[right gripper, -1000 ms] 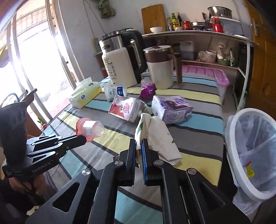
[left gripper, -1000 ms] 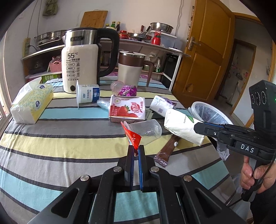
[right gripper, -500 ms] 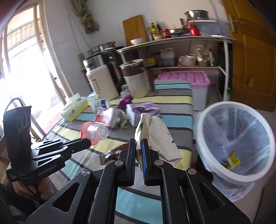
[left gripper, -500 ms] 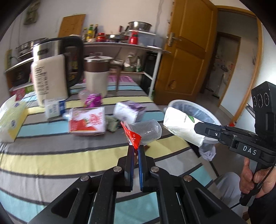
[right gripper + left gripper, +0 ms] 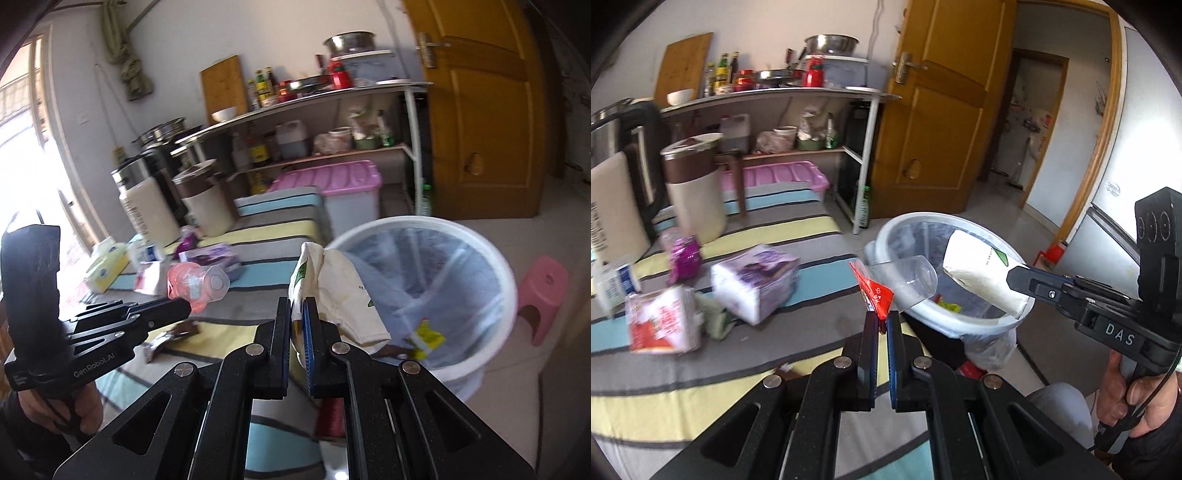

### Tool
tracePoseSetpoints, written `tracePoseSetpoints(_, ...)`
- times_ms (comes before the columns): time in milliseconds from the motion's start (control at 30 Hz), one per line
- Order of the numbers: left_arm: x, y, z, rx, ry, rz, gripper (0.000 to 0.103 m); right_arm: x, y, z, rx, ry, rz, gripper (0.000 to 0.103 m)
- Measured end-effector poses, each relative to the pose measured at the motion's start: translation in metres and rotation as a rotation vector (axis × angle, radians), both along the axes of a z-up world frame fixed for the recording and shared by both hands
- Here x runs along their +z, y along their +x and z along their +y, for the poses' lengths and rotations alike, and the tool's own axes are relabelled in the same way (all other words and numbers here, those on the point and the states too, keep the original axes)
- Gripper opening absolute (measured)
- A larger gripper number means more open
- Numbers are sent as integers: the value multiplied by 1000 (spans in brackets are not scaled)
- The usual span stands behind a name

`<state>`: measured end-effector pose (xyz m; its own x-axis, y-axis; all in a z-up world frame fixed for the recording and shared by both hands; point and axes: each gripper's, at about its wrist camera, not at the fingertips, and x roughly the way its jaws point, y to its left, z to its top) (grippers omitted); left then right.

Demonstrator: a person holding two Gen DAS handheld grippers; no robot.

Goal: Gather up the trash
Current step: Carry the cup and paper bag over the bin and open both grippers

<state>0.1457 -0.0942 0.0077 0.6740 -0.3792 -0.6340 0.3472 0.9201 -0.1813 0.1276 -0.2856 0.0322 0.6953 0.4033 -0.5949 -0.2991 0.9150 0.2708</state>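
My left gripper (image 5: pixel 882 320) is shut on the red foil lid of a clear plastic cup (image 5: pixel 908 278), held at the near rim of the white trash bin (image 5: pixel 964 322). It also shows in the right wrist view (image 5: pixel 184 308) with the cup (image 5: pixel 199 286). My right gripper (image 5: pixel 297 314) is shut on a white paper bag (image 5: pixel 343 295) that hangs at the bin's left rim (image 5: pixel 491 258). In the left wrist view the bag (image 5: pixel 979 273) hangs over the bin's opening, held by the right gripper (image 5: pixel 1015 278).
On the striped table (image 5: pixel 701 387) lie a purple carton (image 5: pixel 753 284), a strawberry milk carton (image 5: pixel 661 325), a purple wrapper (image 5: pixel 685 258) and a brown wrapper (image 5: pixel 170 338). A kettle (image 5: pixel 147 210) and jug (image 5: pixel 694 188) stand behind. A pink stool (image 5: pixel 543 295) stands beside the bin.
Both grippers swung right, from over the table to the trash bin, carrying the cup and the paper bag. The bag now hangs over the bin's opening.
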Motion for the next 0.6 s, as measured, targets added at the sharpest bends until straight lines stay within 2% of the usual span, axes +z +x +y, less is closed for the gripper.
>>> tracePoseSetpoints(300, -12, 36, -47, -86, 12, 32, 4, -14, 13, -33, -98, -27, 30, 7)
tracePoseSetpoints(600, -27, 65, -73, -138, 4, 73, 4, -32, 29, -55, -141, -25, 73, 7)
